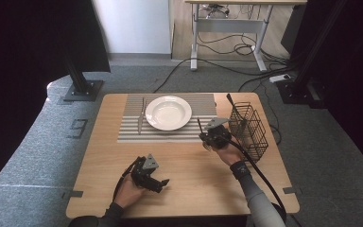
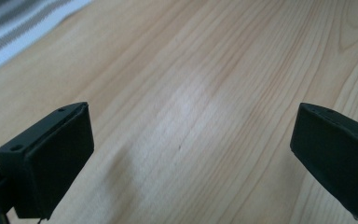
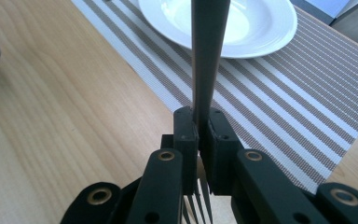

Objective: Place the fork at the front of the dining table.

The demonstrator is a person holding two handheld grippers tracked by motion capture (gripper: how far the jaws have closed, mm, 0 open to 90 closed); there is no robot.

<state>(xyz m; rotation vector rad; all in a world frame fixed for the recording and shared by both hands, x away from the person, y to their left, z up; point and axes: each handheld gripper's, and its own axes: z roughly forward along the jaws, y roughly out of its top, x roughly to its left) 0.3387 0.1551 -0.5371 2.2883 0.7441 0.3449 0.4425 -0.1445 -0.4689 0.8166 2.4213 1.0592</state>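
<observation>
- The right hand-held gripper (image 1: 207, 135) is clenched on a fork (image 3: 208, 56). In the right gripper view its two jaws pinch the dark handle low down, near the neck, with the tines (image 3: 196, 201) poking out below and the handle running up and away toward the plate (image 3: 242, 23).
- That grip near the tines looks chosen so the long handle can be steered; the fork is carried in the air just off the near right corner of the striped placemat (image 1: 170, 128), not resting on anything.
- A knife (image 1: 141, 116) already lies on the placemat just left of the plate, so I judge this to be a place setting, with the fork meant for the bare strip of mat at the plate's right.
- The wire basket (image 1: 250, 130) stands beside the right hand, at the right edge of the surface (image 1: 189, 184); one more dark handle (image 1: 230, 101) sticks up from it, likely the store of cutlery.
- The left hand-held gripper (image 1: 163, 182) is released, jaws wide apart and holding nothing, hanging low over bare wood at the near left, well apart from the mat. It appears parked out of the way.
</observation>
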